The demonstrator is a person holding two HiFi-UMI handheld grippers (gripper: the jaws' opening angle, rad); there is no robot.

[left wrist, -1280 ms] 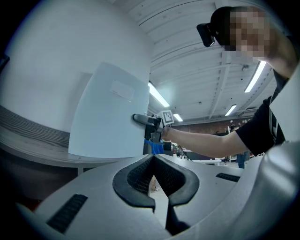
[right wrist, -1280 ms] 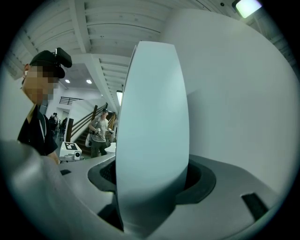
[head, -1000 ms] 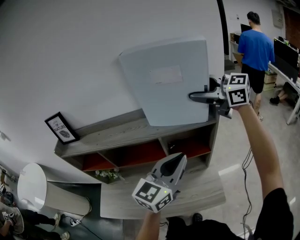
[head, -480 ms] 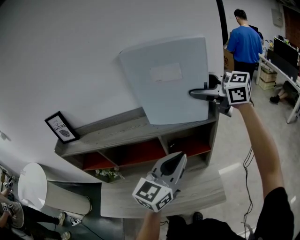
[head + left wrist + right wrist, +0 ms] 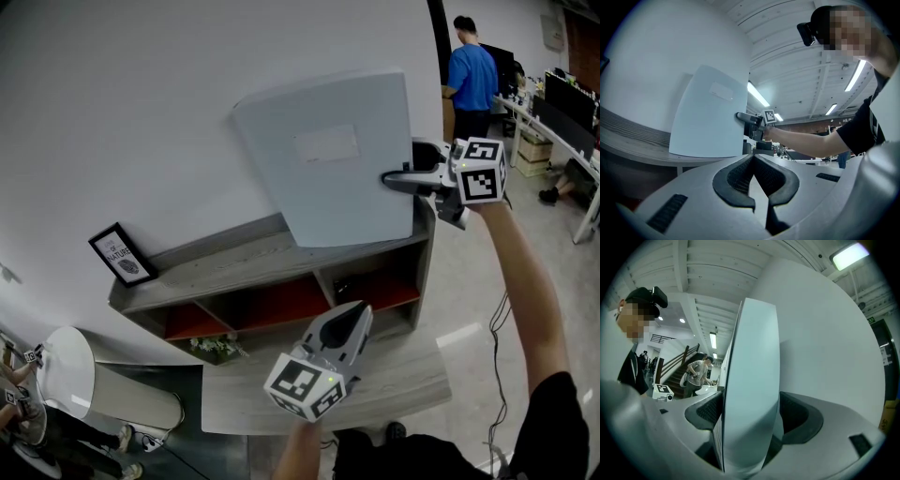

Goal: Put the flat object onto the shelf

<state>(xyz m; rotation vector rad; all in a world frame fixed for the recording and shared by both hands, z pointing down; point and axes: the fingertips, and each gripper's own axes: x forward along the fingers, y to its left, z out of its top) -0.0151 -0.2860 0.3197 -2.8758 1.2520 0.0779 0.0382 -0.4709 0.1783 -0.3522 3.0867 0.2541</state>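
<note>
The flat object is a pale grey-blue binder (image 5: 328, 159). It stands upright on the top board of the wooden shelf (image 5: 225, 262), its back to the white wall. My right gripper (image 5: 389, 178) reaches in at the binder's right edge, about halfway up. In the right gripper view the binder (image 5: 752, 380) is between the jaws, which are opening; a gap shows at the right pad (image 5: 799, 416). My left gripper (image 5: 352, 319) hangs low in front of the shelf, shut and holding nothing. Its own view looks up at the binder (image 5: 710, 117) and the right gripper (image 5: 747, 118).
A small black-framed picture (image 5: 124, 255) leans on the shelf top at the left. Red-backed compartments (image 5: 281, 305) lie below it, with a small plant (image 5: 217, 349) under them. A lower wooden board (image 5: 403, 384) juts out in front. A white cylinder (image 5: 66, 375) stands lower left. A person in blue (image 5: 466, 80) stands behind, right.
The binder and my right gripper have shifted slightly up and left against the wall. The person in blue has walked farther off. My left gripper has hardly moved.
</note>
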